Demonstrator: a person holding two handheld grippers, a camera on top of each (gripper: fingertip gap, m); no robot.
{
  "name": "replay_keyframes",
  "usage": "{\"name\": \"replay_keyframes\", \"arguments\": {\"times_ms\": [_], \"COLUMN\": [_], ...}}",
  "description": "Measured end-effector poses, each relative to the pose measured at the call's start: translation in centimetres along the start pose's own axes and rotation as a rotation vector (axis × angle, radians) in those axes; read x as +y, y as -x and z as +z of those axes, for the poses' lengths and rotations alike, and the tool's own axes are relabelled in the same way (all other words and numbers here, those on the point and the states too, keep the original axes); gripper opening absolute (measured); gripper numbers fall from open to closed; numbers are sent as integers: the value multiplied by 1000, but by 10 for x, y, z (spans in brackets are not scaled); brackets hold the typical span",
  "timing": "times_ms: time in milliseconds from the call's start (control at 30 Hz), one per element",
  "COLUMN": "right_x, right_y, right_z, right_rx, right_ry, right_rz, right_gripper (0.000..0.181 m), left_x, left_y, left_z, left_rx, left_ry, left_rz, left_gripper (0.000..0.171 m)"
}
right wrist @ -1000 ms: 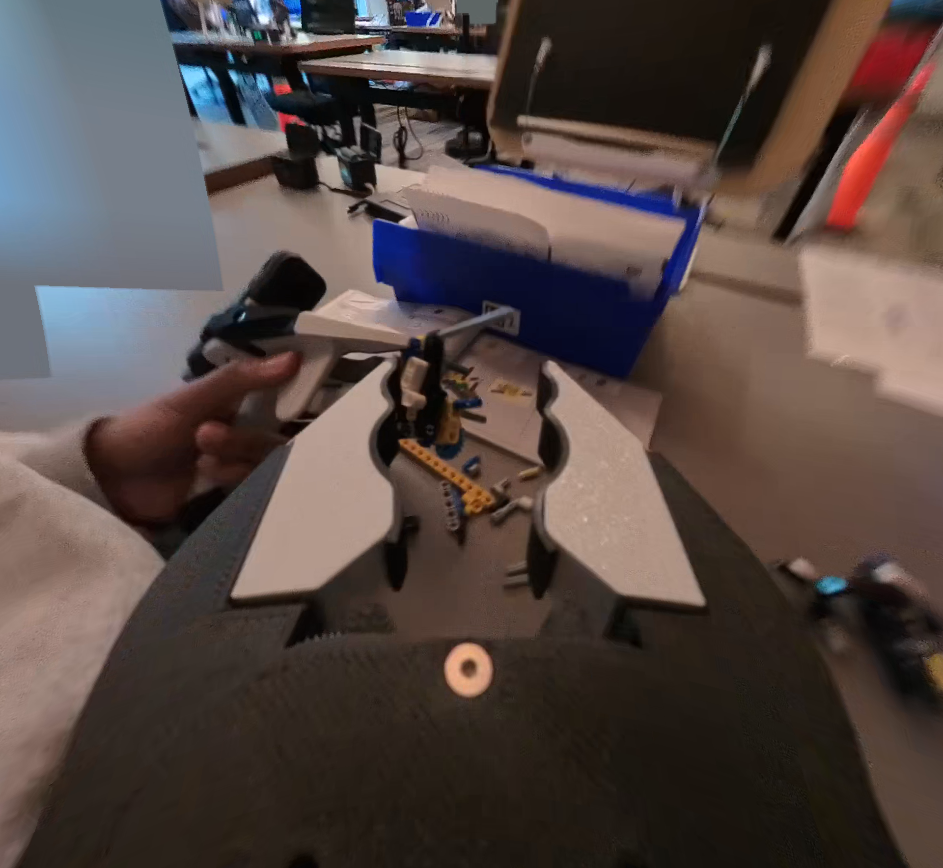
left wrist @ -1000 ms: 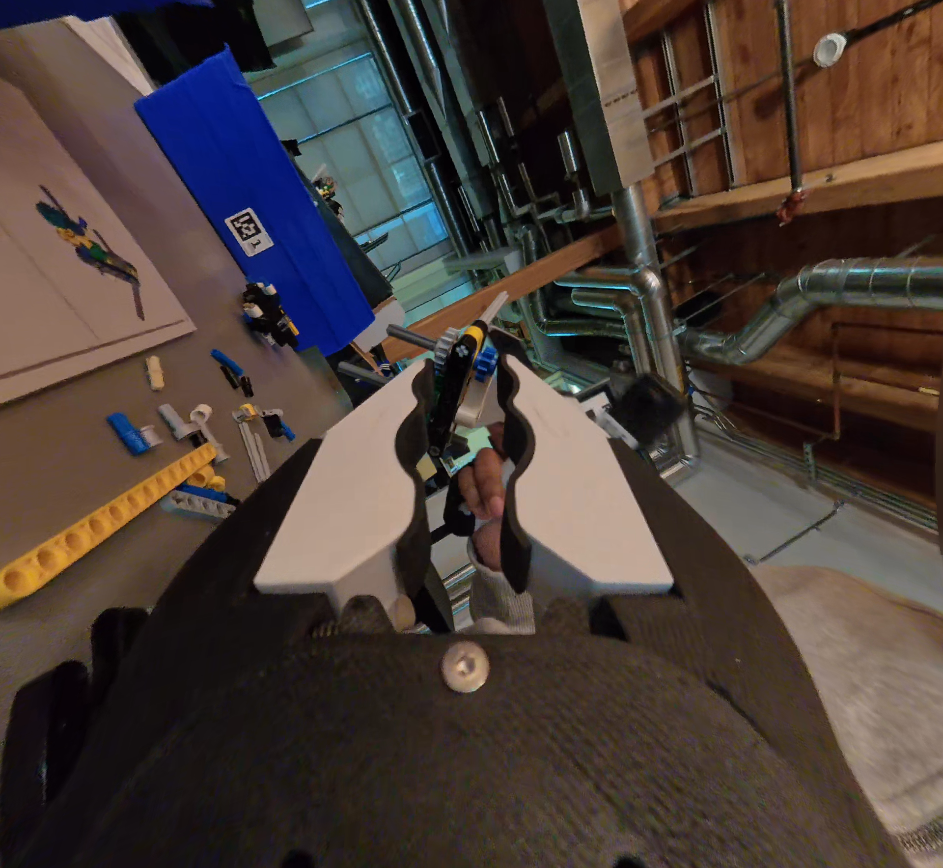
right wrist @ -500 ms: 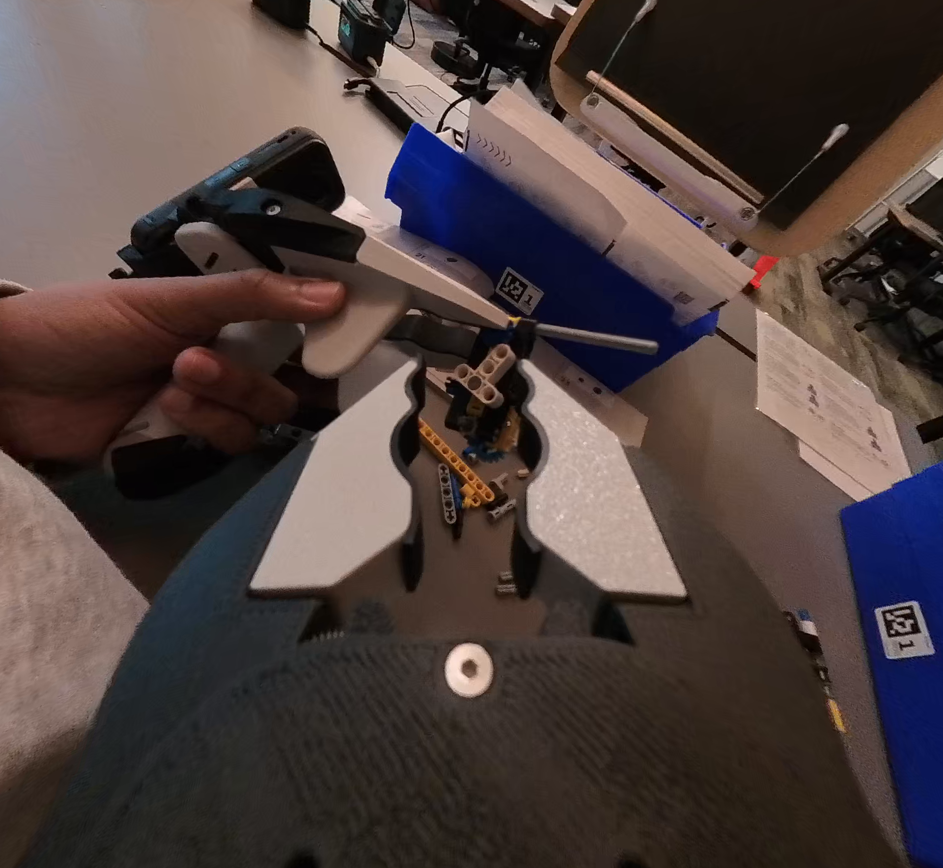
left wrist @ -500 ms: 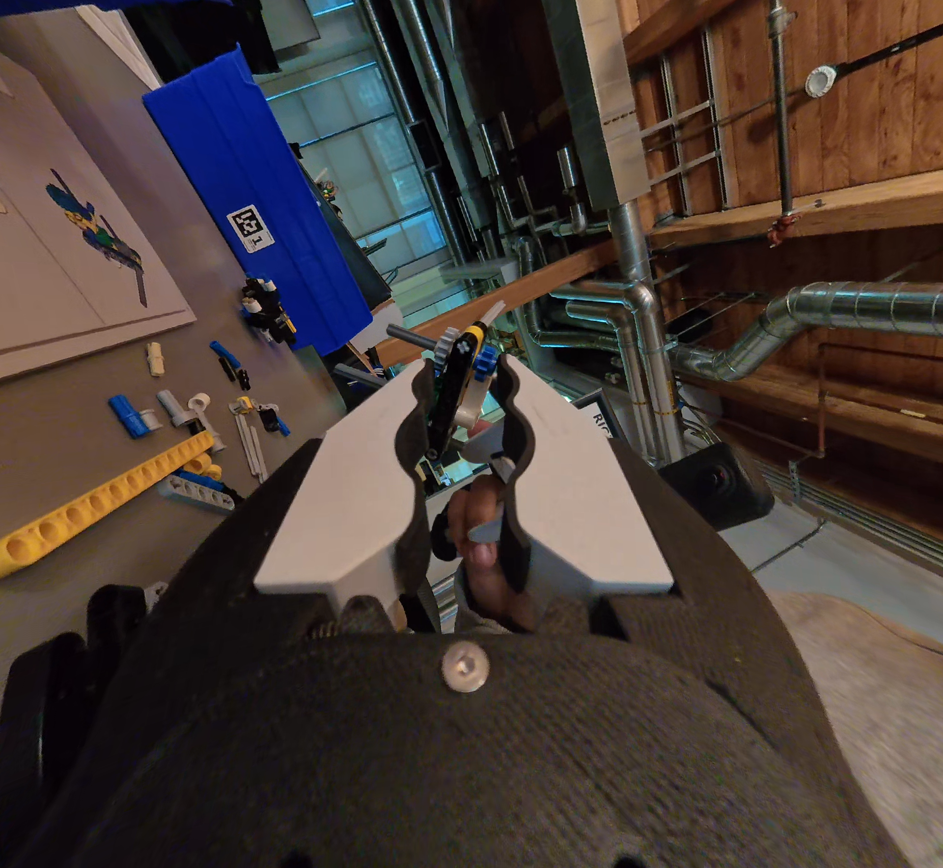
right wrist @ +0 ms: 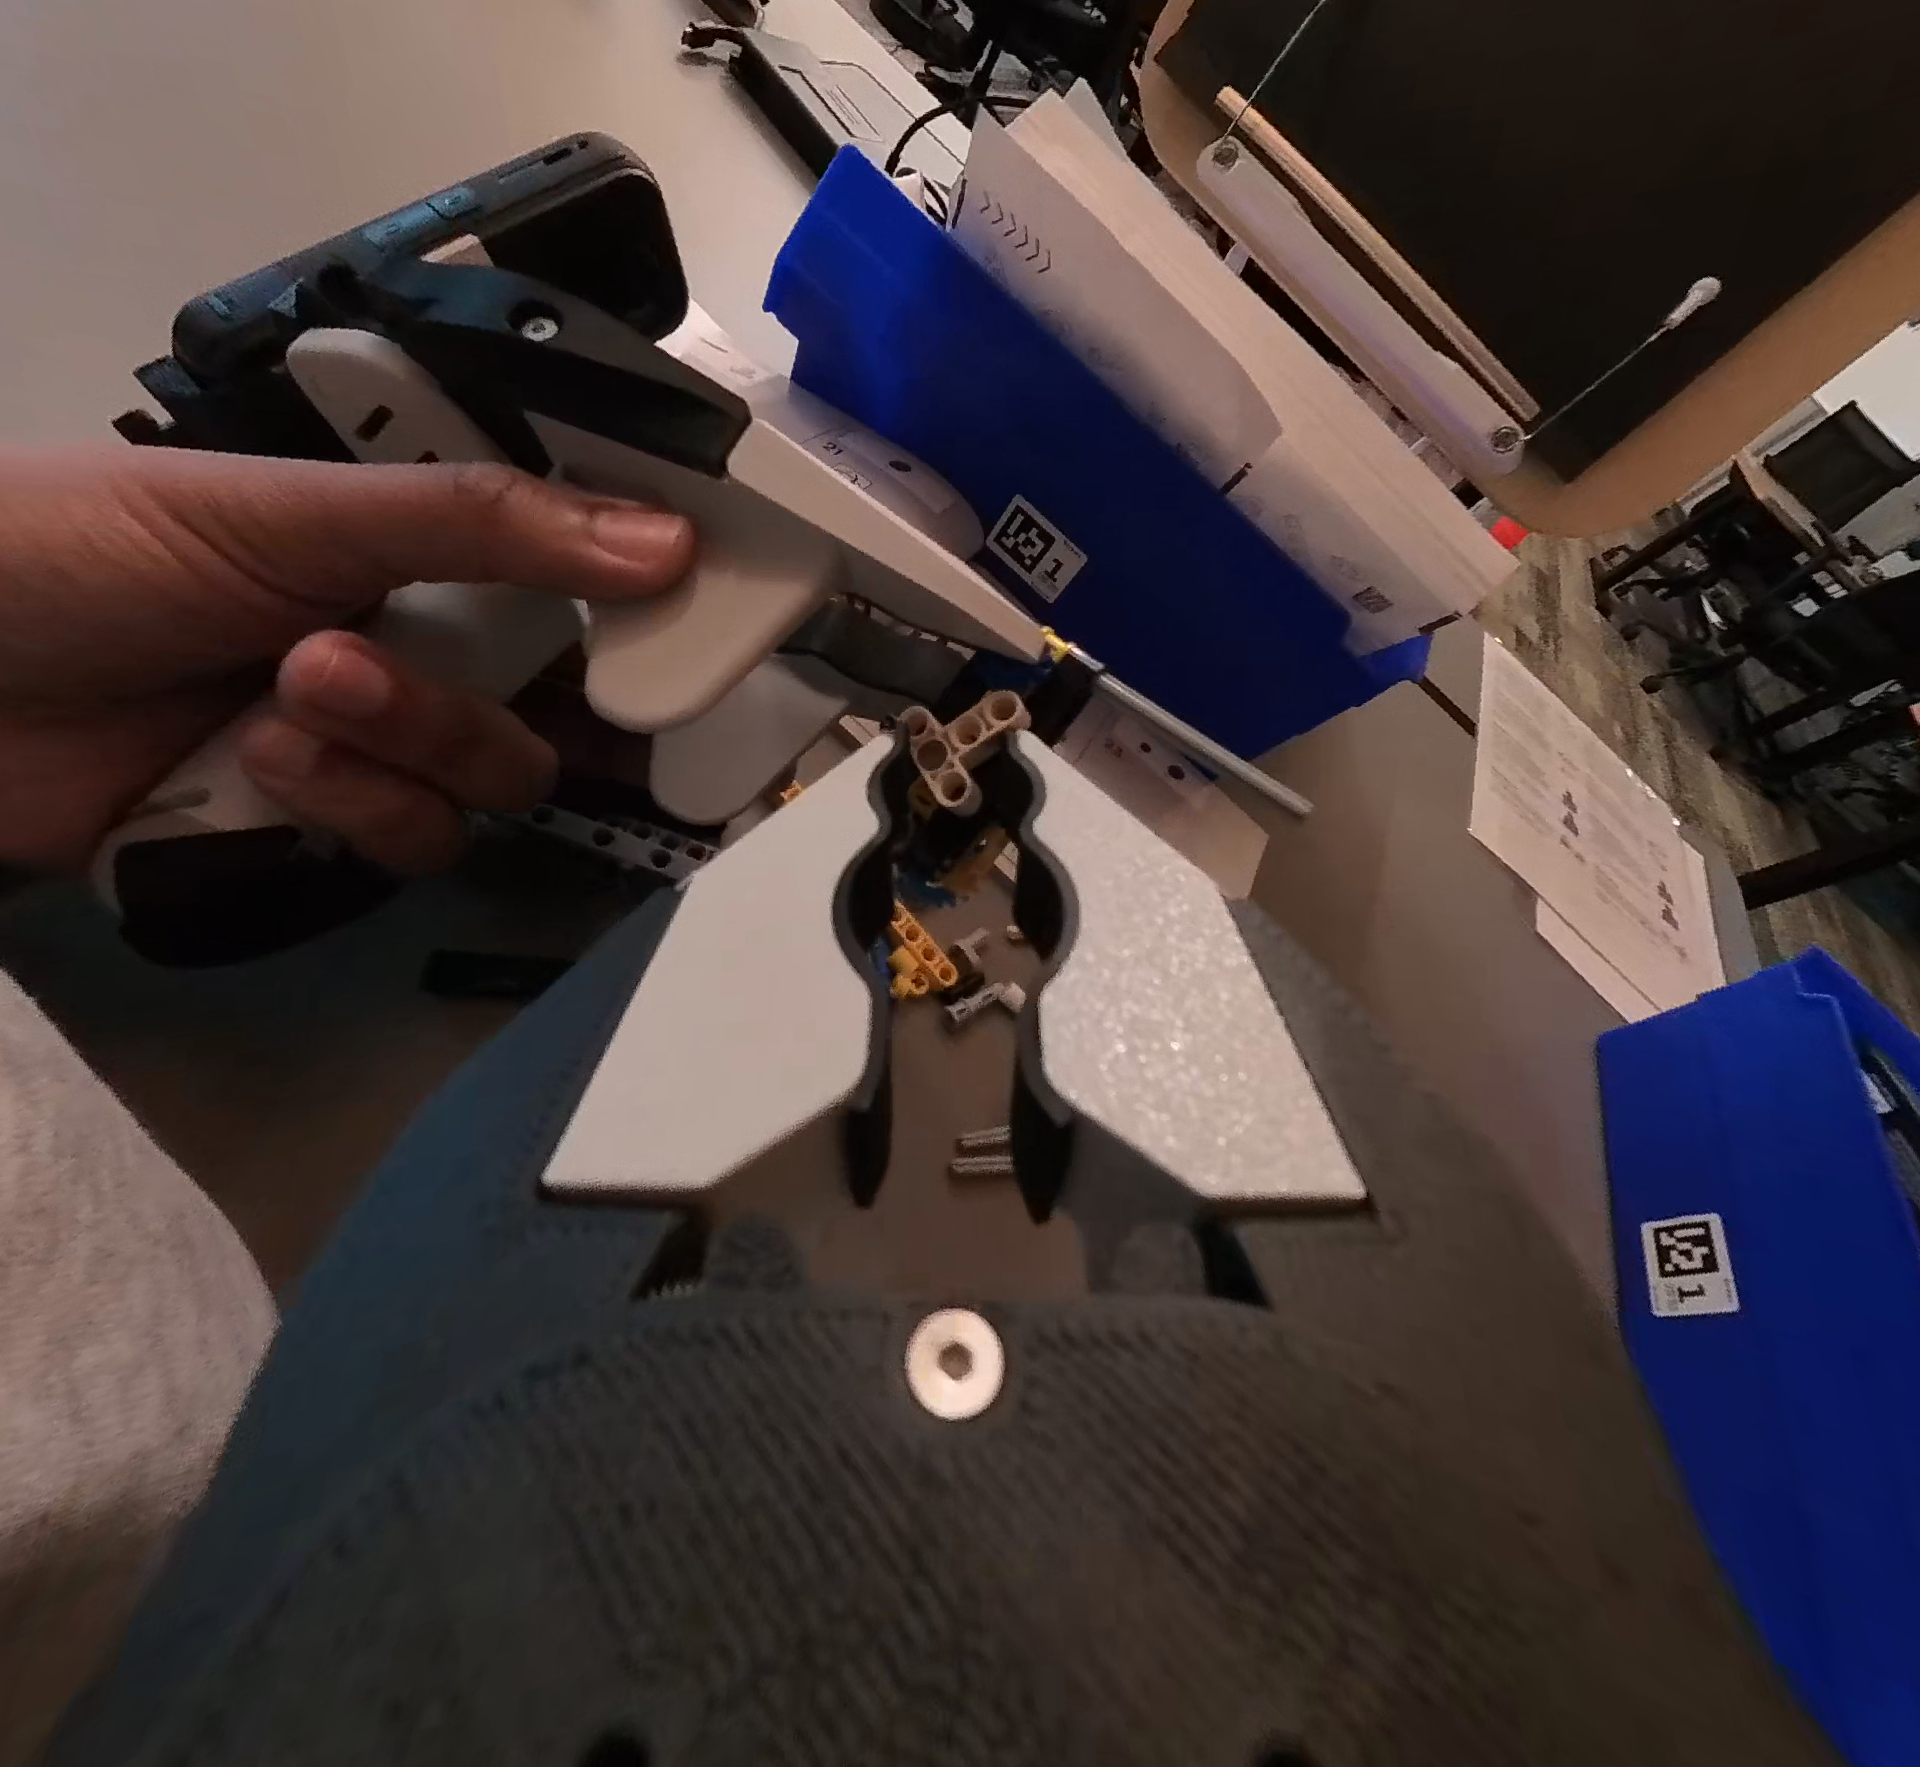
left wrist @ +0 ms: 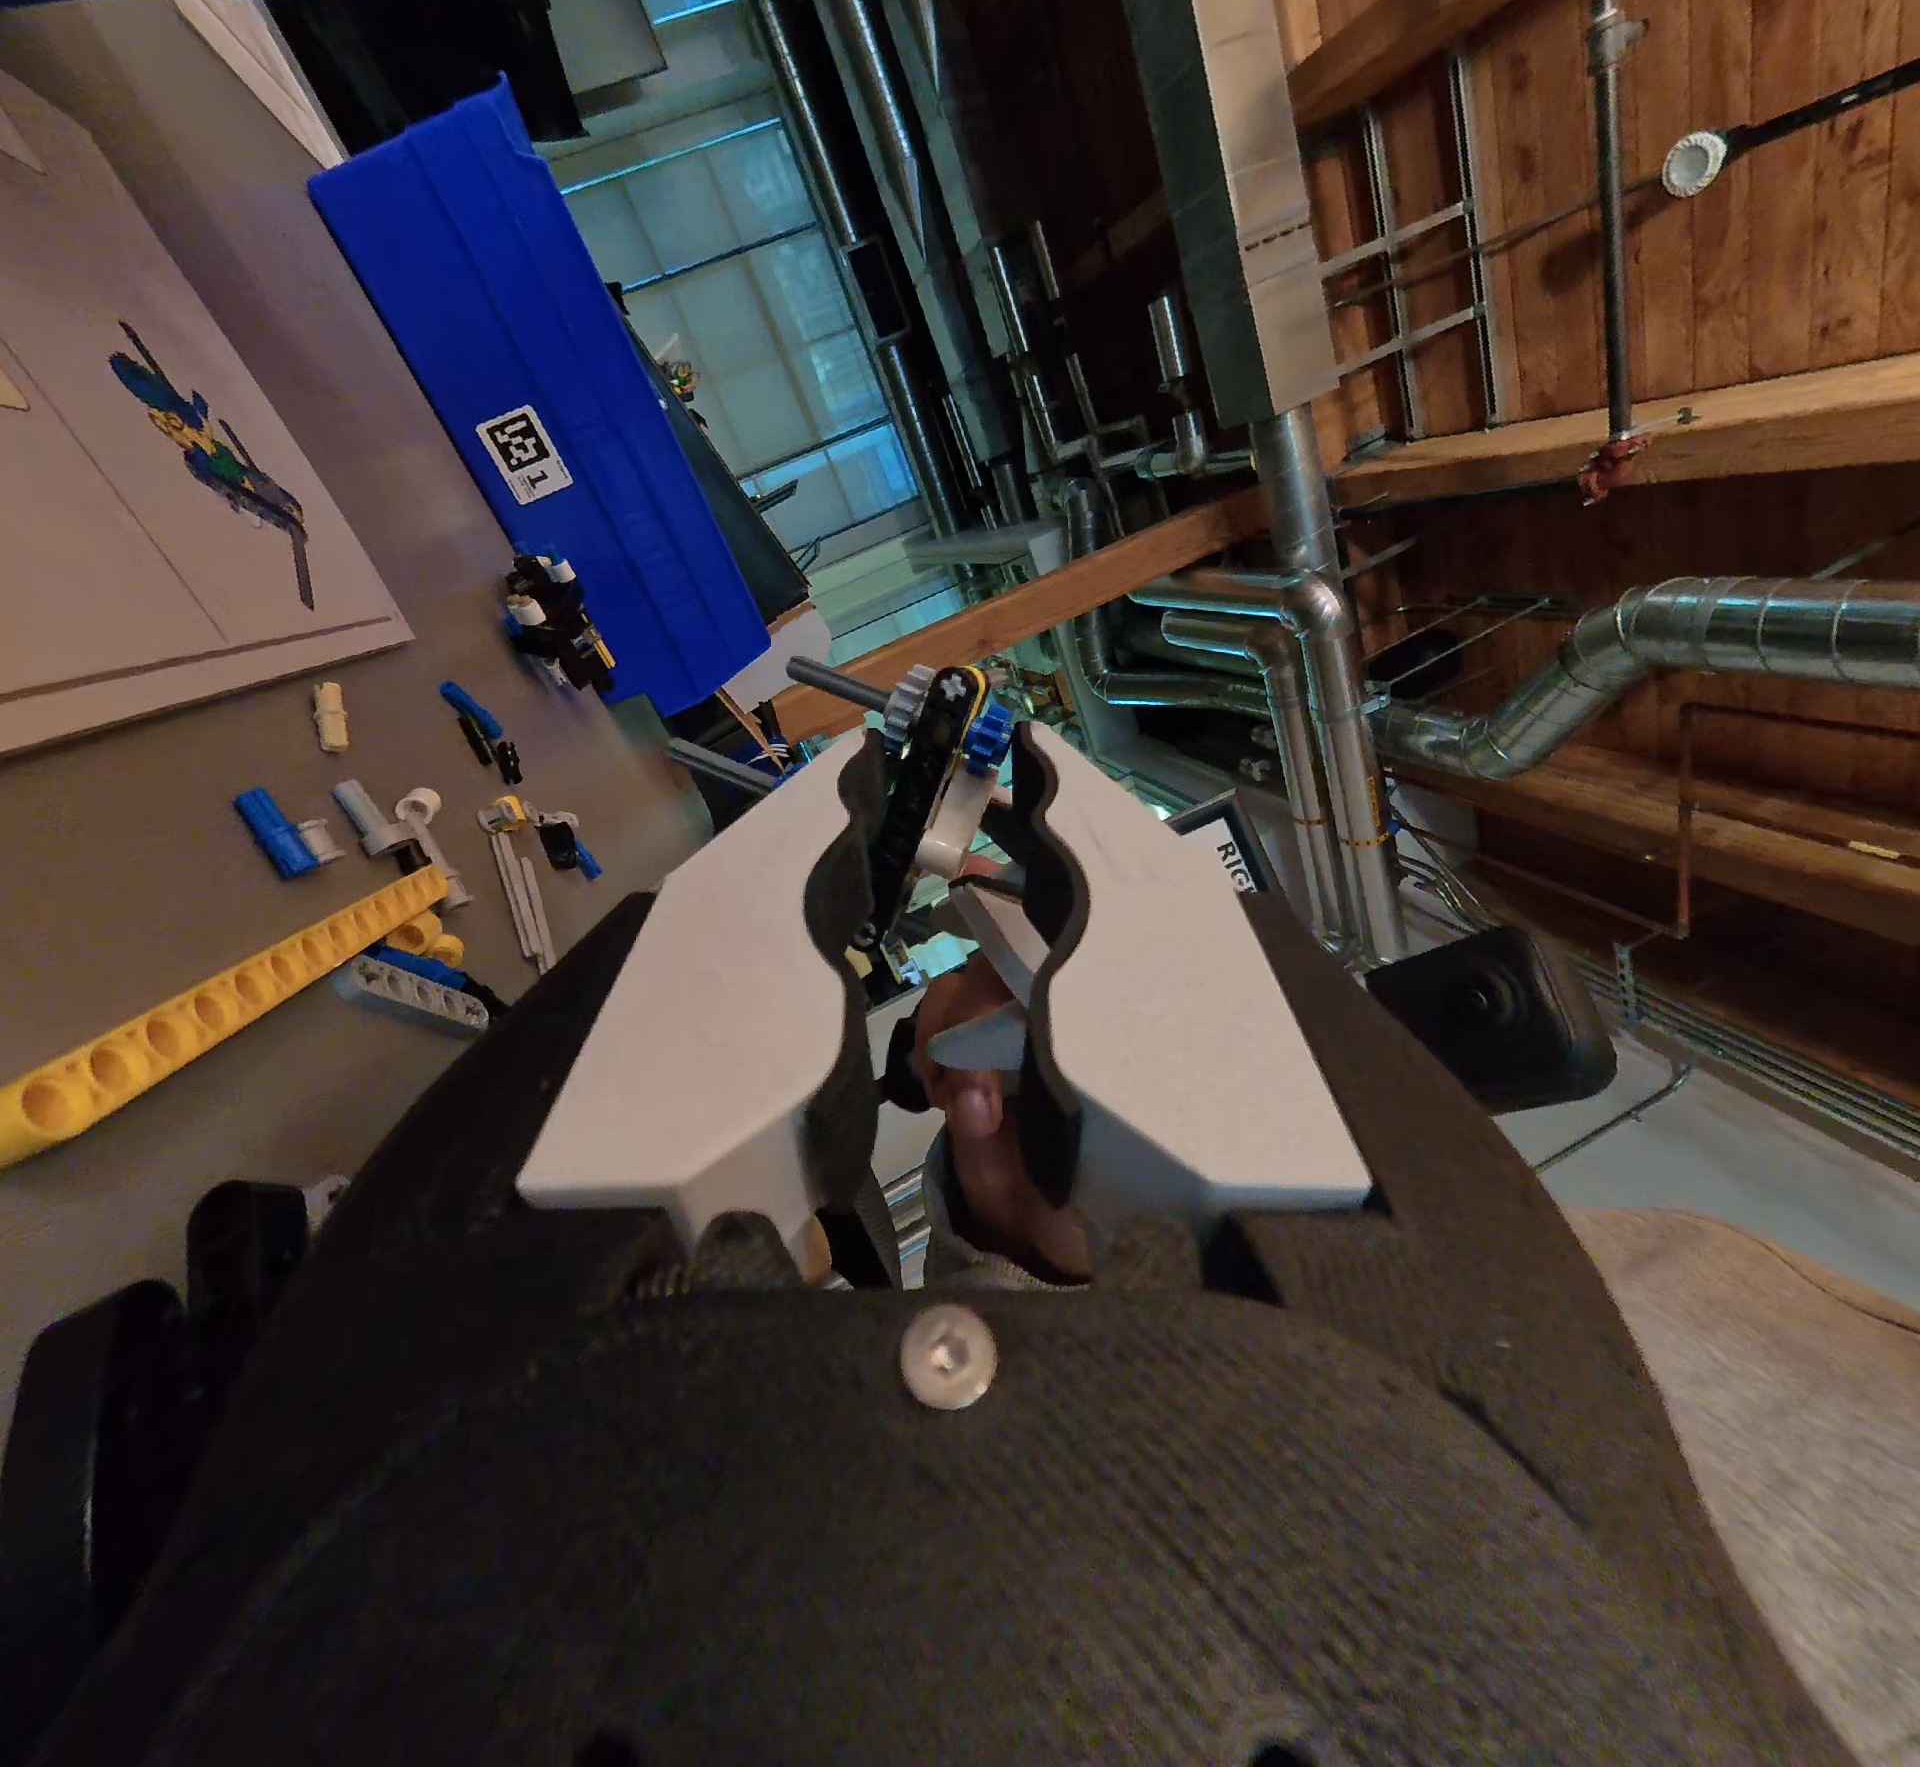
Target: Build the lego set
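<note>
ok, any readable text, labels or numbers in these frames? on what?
Not quoting writing; carriers only.
Marker sticker on the blue bin: code and digit, legible.
Second sticker on the second blue bin: likewise.
Printed sheets: too small.
White label beside the left gripper: cut off.
Lego assembly in that gripper: none seen.

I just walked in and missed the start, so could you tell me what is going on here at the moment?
A person is building a lego model with two hand-held grippers. The left hand-held gripper is shut on the small lego assembly, a black beam with gears and a grey axle, and holds it up off the table. The right hand-held gripper brings its tips to a tan T-shaped piece on that assembly. Loose parts, including a long yellow beam, lie on the grey table beside a blue bin.
</note>
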State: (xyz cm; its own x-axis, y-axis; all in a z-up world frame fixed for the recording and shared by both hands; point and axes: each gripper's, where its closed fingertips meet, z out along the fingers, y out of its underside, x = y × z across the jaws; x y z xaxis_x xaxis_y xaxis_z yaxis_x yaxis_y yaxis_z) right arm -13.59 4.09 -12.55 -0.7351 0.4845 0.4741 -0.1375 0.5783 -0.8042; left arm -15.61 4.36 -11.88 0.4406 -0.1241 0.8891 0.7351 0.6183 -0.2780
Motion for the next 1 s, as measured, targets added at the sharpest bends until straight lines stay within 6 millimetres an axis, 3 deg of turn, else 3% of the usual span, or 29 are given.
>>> {"name": "replay_keyframes", "arguments": {"times_ms": [733,800,867,1000], "right_x": [4,4,2,-1], "right_y": [1,3,4,-1], "right_z": [-5,-6,-6,-7], "right_rx": [-29,-39,-36,-8], "right_ry": [17,11,-3,3], "right_rz": [-140,-145,-157,-190], "right_gripper": [12,0,0,0], "left_x": [5,4,11,8], "left_y": [0,1,0,1], "left_z": [1,1,4,4], "left_rx": [-8,-12,-11,6], "left_ry": [40,33,73,32], "left_rz": [13,11,15,-25], "left_gripper": [21,20,22,21]}}
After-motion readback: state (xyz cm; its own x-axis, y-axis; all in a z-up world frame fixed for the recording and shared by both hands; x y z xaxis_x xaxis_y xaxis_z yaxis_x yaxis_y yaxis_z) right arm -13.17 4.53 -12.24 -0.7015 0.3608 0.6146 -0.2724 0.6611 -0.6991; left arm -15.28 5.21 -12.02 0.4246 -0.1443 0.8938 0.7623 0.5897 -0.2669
